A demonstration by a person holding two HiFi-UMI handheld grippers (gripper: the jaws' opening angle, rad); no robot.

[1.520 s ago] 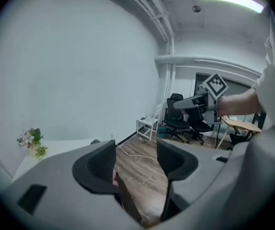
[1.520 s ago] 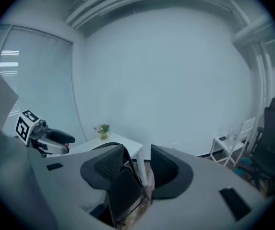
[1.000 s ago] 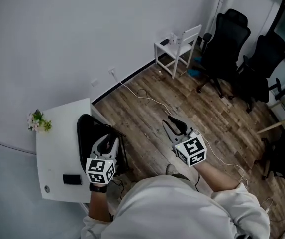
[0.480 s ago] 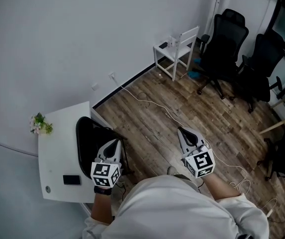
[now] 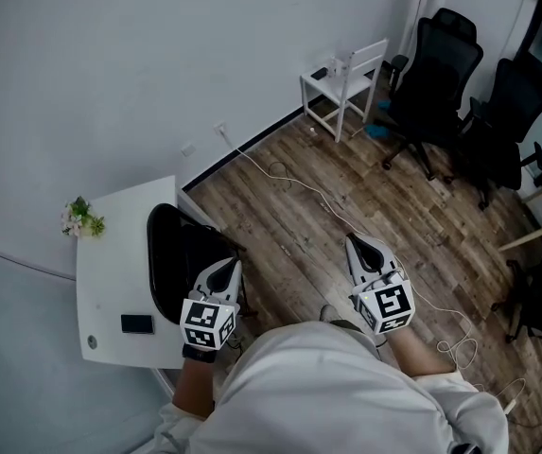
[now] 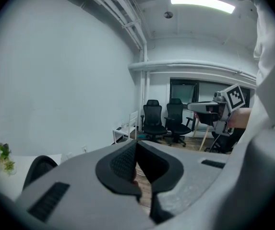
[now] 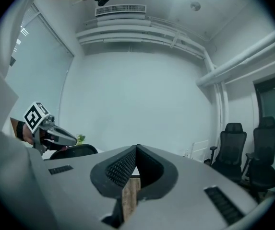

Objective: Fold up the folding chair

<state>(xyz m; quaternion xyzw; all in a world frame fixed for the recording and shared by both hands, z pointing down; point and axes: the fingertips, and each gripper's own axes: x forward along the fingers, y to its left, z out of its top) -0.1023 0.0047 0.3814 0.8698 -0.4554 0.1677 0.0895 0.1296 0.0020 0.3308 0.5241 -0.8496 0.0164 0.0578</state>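
The left gripper and right gripper are both held with jaws closed together on nothing. The black folding chair is found just ahead of the left jaws, not yet folded, close beside a white table, which could be knocked as the chair is swung. Beyond the right jaws a cable is trailed over the wooden floor, where chair legs could be snagged. 2 office chairs are seen farthest off.

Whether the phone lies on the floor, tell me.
No, the phone lies flat on the white table.
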